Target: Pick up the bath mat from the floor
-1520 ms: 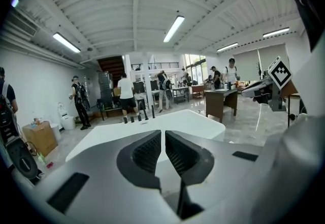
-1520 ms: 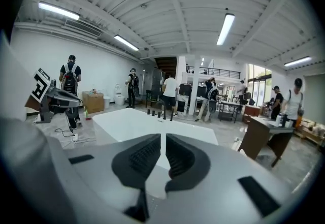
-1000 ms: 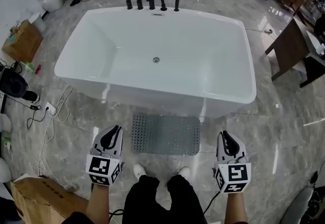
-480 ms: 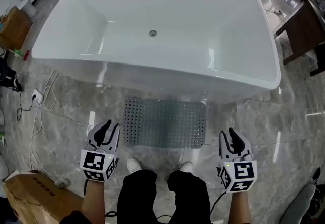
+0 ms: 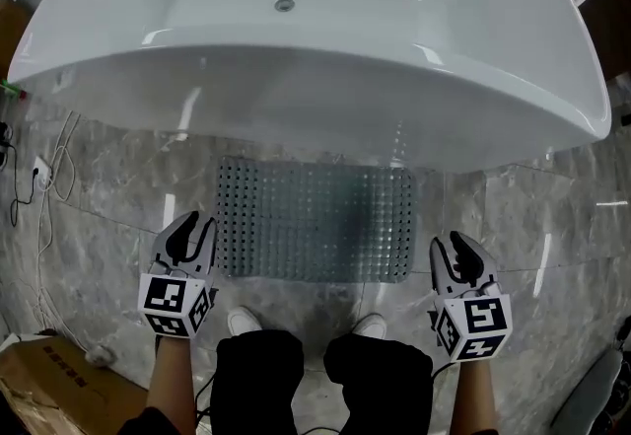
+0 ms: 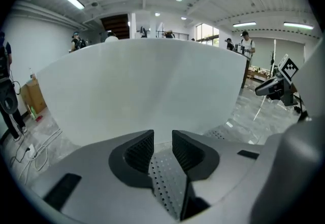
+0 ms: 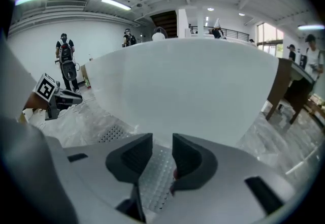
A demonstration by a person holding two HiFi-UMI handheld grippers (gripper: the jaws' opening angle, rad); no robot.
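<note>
The grey perforated bath mat (image 5: 315, 221) lies flat on the marble floor against the foot of the white bathtub (image 5: 315, 78). My left gripper (image 5: 192, 226) hovers just off the mat's left edge, its jaws slightly apart with nothing between them. My right gripper (image 5: 455, 248) hangs off the mat's right edge; its jaws are opening and hold nothing. In the left gripper view the gripper (image 6: 162, 141) faces the tub wall, with the mat (image 6: 221, 134) low to its right. The right gripper view shows the gripper (image 7: 162, 144) facing the tub, mat (image 7: 109, 134) to its left.
The person's white shoes (image 5: 245, 322) stand at the mat's near edge between the grippers. A cardboard box (image 5: 44, 394) sits at the bottom left, with white cables (image 5: 49, 177) along the left floor. A wooden desk (image 7: 292, 83) stands right of the tub.
The head view has dipped and closed in, so tub and mat fill more of the frame. Both grippers' jaws have gone from shut to slightly parted and now flank the mat.
</note>
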